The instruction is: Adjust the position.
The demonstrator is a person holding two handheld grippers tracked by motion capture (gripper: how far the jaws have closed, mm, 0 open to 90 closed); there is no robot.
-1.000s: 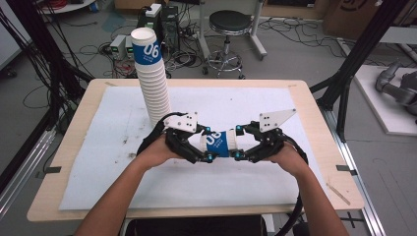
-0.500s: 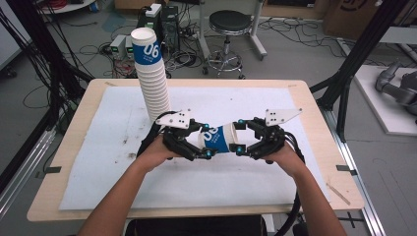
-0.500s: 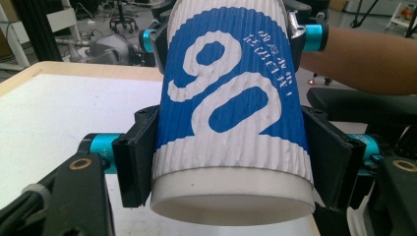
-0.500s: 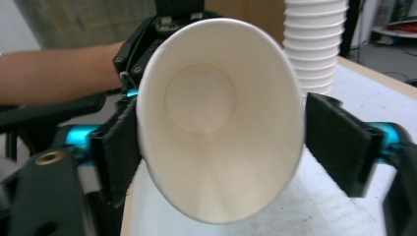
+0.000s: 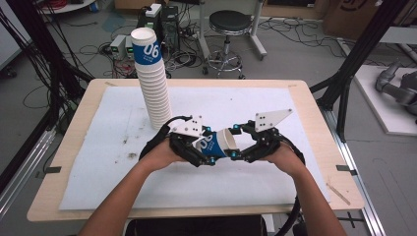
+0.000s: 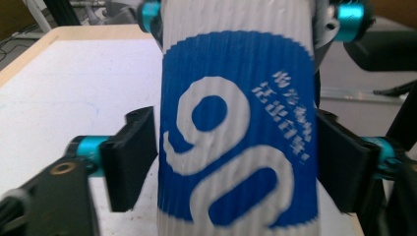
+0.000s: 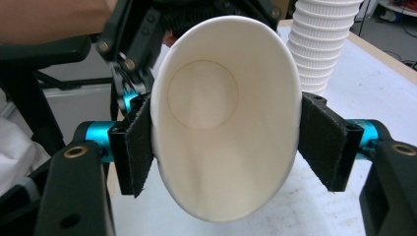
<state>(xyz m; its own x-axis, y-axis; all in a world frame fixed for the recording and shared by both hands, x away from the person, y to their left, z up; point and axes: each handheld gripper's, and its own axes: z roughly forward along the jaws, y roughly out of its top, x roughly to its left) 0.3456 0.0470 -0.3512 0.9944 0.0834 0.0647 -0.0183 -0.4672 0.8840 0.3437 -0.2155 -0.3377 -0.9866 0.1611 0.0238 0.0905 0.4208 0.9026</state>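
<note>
Standing at the upper left of the high view is a tall stack of paper cups on the white sheet that covers the counter. It leans a little, so a bump could tip it.

Just right of that, near the middle of the frame, the left tool holds one paper cup lying on its side, up off the counter. In the left gripper view its two black pads sit against the blue band of the cup, one on each side, so this tool is closed on it.

Right of the cup, the right tool meets its open mouth. In the right gripper view the rim of the cup is squashed into an oval between the two pads. That tool is pinching it too.

I think this cup is very light and soft. The wall bends with a small squeeze, most of all at the open end. The ribbed outside should help the pads not slip. The low part near the round bottom looks the stiffest, so that seems the best place to hold. A gentle pinch is enough; a hard one may crush it.
</note>
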